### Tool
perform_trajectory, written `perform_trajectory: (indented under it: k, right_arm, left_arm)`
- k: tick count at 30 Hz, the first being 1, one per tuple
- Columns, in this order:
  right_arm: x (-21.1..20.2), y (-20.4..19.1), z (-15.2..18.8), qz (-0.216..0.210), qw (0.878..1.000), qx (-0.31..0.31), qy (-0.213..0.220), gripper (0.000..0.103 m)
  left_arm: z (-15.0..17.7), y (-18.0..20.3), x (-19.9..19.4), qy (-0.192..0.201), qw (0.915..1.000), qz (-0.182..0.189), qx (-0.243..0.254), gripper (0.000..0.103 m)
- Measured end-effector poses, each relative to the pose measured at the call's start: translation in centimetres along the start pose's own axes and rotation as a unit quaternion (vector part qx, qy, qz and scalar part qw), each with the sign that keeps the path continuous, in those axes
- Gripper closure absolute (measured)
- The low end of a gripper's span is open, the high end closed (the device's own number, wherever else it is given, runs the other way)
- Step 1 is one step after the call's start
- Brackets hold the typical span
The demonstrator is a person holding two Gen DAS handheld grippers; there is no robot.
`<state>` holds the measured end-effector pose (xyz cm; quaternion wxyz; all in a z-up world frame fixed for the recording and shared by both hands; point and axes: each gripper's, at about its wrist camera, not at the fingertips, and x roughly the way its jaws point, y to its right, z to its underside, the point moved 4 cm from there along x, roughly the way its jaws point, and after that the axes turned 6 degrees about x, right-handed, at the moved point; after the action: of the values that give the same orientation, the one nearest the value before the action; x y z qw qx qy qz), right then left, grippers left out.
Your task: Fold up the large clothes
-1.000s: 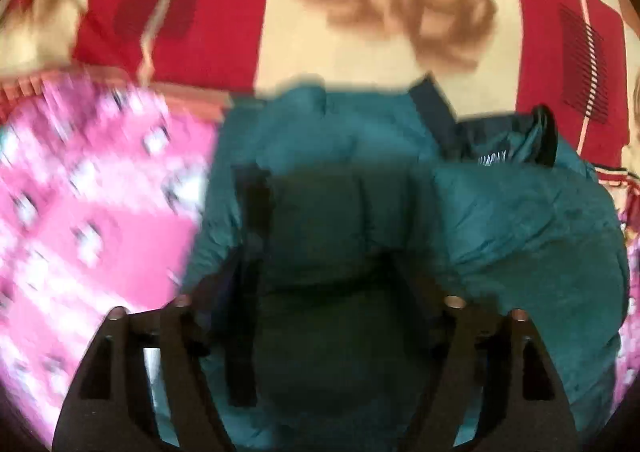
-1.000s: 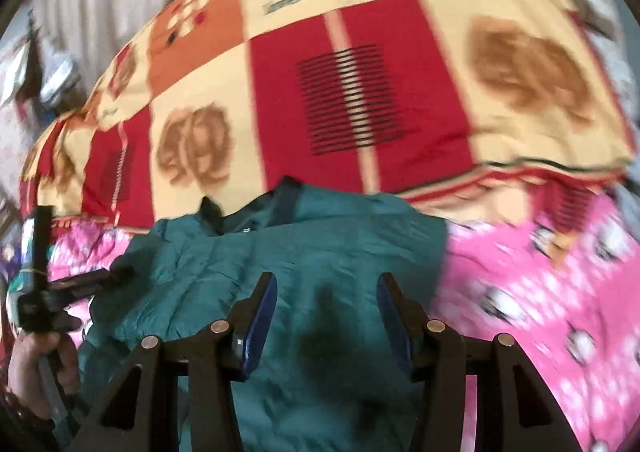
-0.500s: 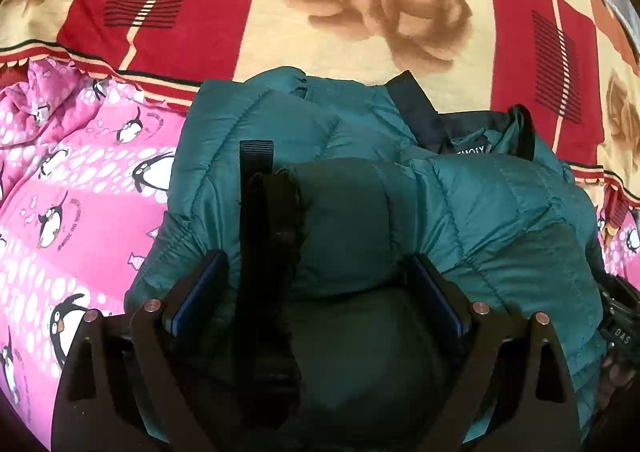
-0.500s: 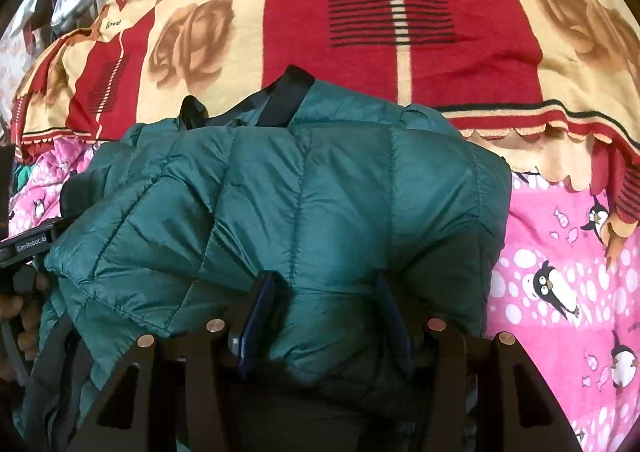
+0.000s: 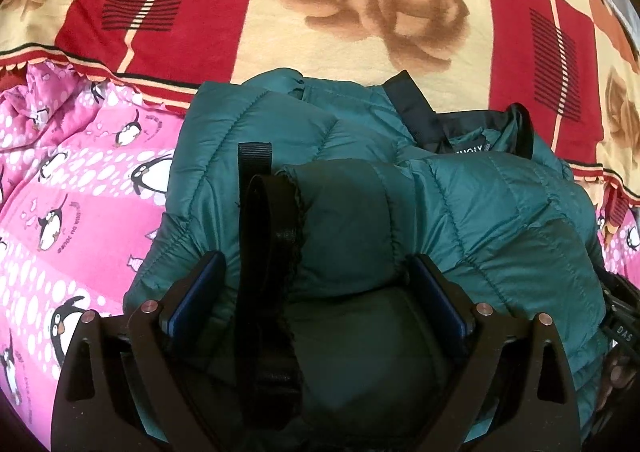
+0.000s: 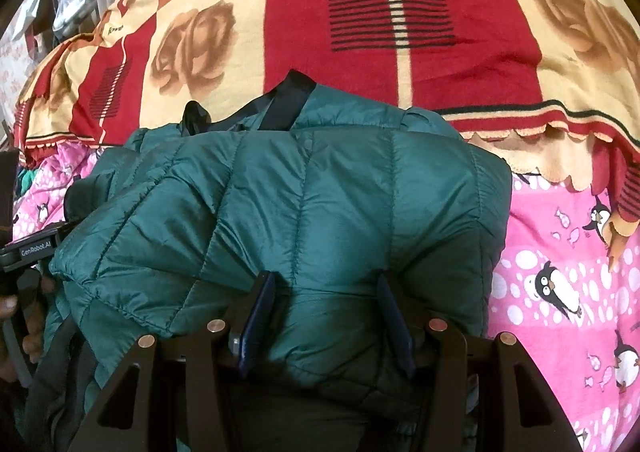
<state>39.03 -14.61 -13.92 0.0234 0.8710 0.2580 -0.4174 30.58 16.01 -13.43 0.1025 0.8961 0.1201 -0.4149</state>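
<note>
**Teal jacket bunched on bed, both tongs at it**

Where it lies folded over on the pink penguin-print sheet point(image 5: 72, 212), the teal quilted puffer jacket point(image 6: 320, 204) looks glossy, stitched in puffy channels, with dark collar trim point(image 5: 416, 116) and a black webbing strap point(image 5: 256, 220). Left gripper point(image 5: 320, 292): jaws opening, sleeve roll between them, pads look clear. Right gripper point(image 6: 324, 316): squeezing a jacket fold. Red-cream rose-pattern blanket point(image 6: 360, 12) behind. Versus a second ago: left jaws wider, right camera closer to jacket.
</note>
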Motion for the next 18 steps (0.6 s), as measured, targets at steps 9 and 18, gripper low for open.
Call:
perform_trajectory:
  k: [9,18]
  right_arm:
    - [0.07,-0.10,0.04,0.002,1.000,-0.001,0.000,0.052]
    - [0.09,-0.15,0.01,0.006,1.000,-0.004,-0.001,0.052]
  left_arm:
    - [-0.11,-0.04,0.12,0.002,1.0000,0.005,-0.005,0.005]
    - [-0.09,-0.29,-0.01,0.001,0.9998,0.015,-0.009,0.005]
